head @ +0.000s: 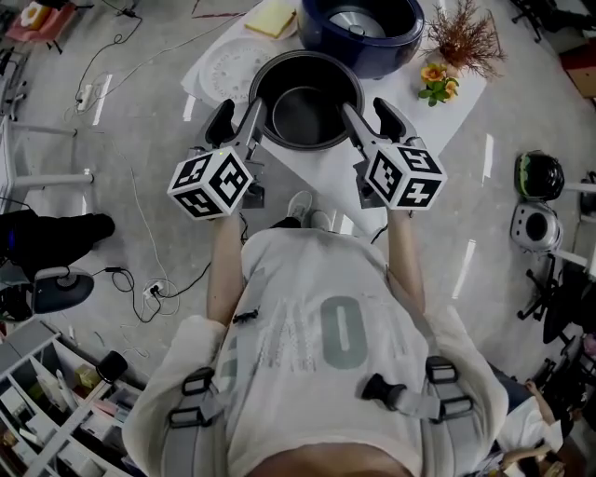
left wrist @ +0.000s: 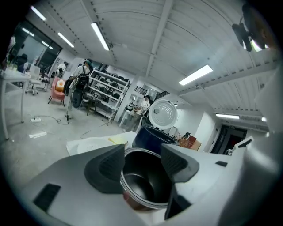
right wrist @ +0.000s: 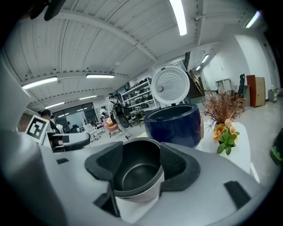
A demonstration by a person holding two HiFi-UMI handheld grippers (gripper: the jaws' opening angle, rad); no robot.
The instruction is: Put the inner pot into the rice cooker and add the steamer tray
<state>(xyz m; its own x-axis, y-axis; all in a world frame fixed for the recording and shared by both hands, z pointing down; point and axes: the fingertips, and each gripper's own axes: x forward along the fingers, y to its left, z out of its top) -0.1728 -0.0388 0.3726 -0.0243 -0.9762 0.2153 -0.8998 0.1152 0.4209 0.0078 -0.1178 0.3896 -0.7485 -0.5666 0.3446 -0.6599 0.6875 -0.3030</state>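
Now both tools are down at the table edge, and both stand wide apart. The left gripper (head: 238, 116) has its jaws spread with nothing pinched. In the left gripper view, the left gripper (left wrist: 142, 154) frames the inner pot (left wrist: 143, 185) in its gap, with the dark pads clear of each other. The right gripper (head: 366, 112) matches it, and in its own view the right gripper (right wrist: 140, 152) has the inner pot (right wrist: 137, 174) sitting in the opening between spread jaws. From the head view, each tool flanks the inner pot (head: 305, 112), one at either side of its rim, very close in. Whether a finger actually touches the metal, I can't tell. The pot stands upright and empty on the white table (head: 326, 172), nearest the person. Just behind it sits the dark blue rice cooker (head: 372, 47), with its round white lid (right wrist: 170, 85) raised and the body open. The white perforated steamer tray (head: 226, 67) lies flat on the table, left of the pot. A yellow pad (head: 272, 17) rests beyond the tray, beside the cooker. Off to the right are orange flowers (head: 438, 84) and a spray of dried twigs (head: 463, 37).
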